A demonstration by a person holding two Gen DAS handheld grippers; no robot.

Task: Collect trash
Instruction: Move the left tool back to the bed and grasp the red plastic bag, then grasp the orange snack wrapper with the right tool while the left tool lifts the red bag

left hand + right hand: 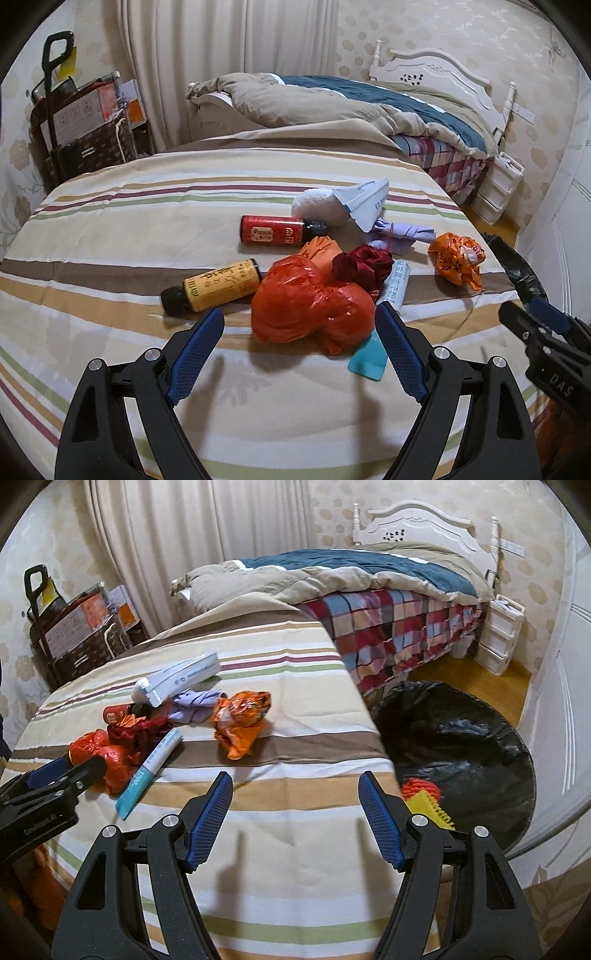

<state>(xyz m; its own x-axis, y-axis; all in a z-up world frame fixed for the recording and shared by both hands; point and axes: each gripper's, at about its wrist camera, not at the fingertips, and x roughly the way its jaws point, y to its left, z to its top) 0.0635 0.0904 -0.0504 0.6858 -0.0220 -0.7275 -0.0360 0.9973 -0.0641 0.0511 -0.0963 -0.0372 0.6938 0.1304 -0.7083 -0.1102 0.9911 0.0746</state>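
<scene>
Trash lies in a heap on the striped bedsheet [110,229]. My left gripper [301,312] is open, and a crumpled red plastic bag [310,295] sits between its blue fingertips without being pressed. Around the bag lie a yellow bottle [218,286], a red bottle [273,229], a dark red wrapper [364,264], a white and teal tube [397,286], an orange bag [458,258] and a folded white packet [365,203]. My right gripper [295,779] is open over bare sheet near the bed's right edge, with the orange bag [242,722] beyond it.
A bin lined with a black bag [461,738] stands on the floor right of the bed, holding orange and yellow items [428,799]. A second bed with a quilt [332,572] is behind. A white drawer unit [500,635] and a cart of boxes [85,122] flank the room.
</scene>
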